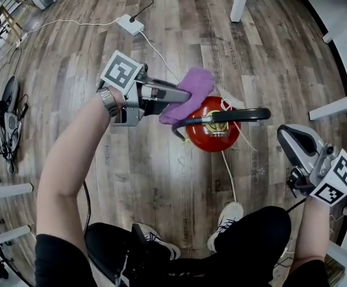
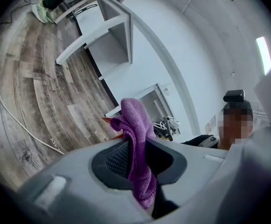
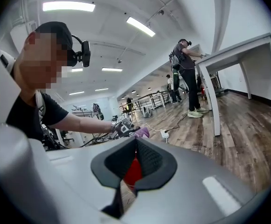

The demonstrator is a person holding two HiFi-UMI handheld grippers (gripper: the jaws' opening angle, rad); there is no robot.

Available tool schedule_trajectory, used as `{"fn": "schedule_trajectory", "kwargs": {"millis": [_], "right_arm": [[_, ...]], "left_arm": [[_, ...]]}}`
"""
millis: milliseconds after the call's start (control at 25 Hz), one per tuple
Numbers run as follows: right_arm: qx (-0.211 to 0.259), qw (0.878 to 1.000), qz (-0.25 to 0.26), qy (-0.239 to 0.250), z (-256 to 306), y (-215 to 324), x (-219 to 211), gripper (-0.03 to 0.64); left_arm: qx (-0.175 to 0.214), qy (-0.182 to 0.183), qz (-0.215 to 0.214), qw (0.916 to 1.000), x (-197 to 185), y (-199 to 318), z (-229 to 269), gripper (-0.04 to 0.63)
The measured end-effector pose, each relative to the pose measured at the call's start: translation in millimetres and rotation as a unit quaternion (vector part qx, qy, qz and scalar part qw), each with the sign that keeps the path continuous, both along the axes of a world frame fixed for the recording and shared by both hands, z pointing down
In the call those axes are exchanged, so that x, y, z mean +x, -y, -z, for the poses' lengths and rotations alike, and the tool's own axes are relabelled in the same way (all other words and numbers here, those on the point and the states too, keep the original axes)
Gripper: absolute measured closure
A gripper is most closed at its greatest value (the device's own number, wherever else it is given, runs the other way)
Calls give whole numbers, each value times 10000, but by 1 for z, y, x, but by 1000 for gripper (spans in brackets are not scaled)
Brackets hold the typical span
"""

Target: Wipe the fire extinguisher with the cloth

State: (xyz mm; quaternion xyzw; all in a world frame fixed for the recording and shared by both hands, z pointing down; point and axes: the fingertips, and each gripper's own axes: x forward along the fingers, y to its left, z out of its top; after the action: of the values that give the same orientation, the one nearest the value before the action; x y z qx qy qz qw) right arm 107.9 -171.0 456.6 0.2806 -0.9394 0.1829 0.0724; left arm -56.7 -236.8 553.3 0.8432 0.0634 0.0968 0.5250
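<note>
Two tools: left tool (image 1: pixel 176 95) clamps purple cloth (image 1: pixel 192 87) over fire extinguisher (image 1: pixel 204 140); right tool (image 1: pixel 289 139) closed, empty.

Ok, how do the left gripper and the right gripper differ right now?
The left gripper is shut on the purple cloth; the right gripper is shut with nothing between its jaws. In the head view the left gripper reaches over the top of the red fire extinguisher, while the right gripper sits off to the side, clear of it. Both carry a marker cube.
</note>
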Motion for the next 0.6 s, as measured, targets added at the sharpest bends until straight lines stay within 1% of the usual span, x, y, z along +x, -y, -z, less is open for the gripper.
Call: {"fn": "schedule_trajectory", "kwargs": {"millis": [80,120,240,320,360,480,600], "right_arm": [[-9,10000,-37,36,-3,1,3,611],[-12,10000,-65,57,-4,1,4,611],[-31,9997,-194,177,-7,3,11,612],[-90,9994,-231,237,-13,3,14,612],[-132,9994,-230,232,-17,3,15,611],[-271,9992,-230,190,-31,2,19,611],[-383,9987,-275,212,-43,0,23,611]], "left_arm": [[-68,-44,176,9998,-3,2,-9,525],[-69,25,223,9997,-5,2,-18,526],[-149,433,272,9986,-9,-4,-59,528],[-245,592,430,9970,-12,-7,-87,529],[-220,703,512,9960,-13,-7,-103,529],[-155,1175,710,9904,-16,-10,-158,529],[-223,1693,946,9808,-20,-16,-214,532]]}}
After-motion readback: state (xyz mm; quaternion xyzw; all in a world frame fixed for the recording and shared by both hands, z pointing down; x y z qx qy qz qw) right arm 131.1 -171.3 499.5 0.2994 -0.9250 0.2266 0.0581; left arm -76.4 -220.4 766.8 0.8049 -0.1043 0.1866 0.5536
